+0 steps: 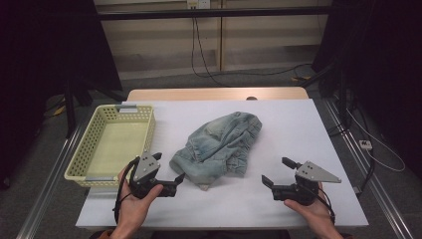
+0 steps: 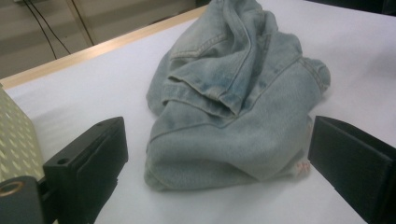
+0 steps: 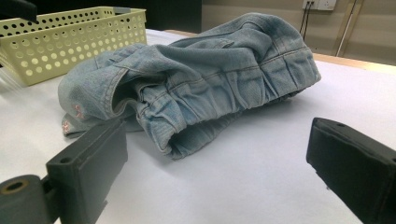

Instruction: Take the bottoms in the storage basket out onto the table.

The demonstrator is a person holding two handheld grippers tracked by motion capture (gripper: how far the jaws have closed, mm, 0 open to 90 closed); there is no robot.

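The table (image 1: 298,134) has a white top surface, with a strip of bare light wood exposed along its far edge. Two items lie directly on it. A pale yellow perforated basket (image 1: 89,144) sits along the left edge, its long side parallel to that edge; it extends from near the far-left corner toward the near-left corner. A crumpled light-blue denim garment (image 1: 219,144) lies near the centre of the table, just beside the basket but apart from it, running diagonally from the centre toward the near edge. The right half of the table surface is bare white.
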